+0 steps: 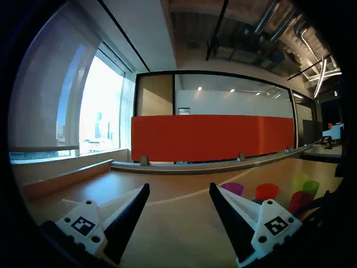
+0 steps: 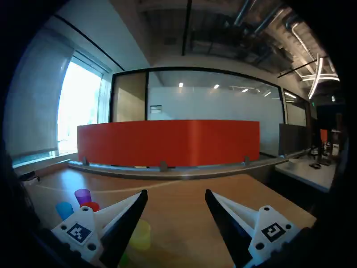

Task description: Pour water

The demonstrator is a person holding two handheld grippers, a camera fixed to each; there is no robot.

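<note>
Plastic cups, probably light and slippery, stand before the screen; we'd grip mid-wall. Both the left gripper and right gripper gape wide, empty.

In the left gripper view, the left claw, fingers spread, faces bare table running to the orange divider panel that closes the far edge. Coloured cups crowd the right. In the right gripper view, the spread right claw has bare table ahead and rightward. A purple cup, blue cup and red cup block the left, with a yellow cup just beside its left finger.
</note>
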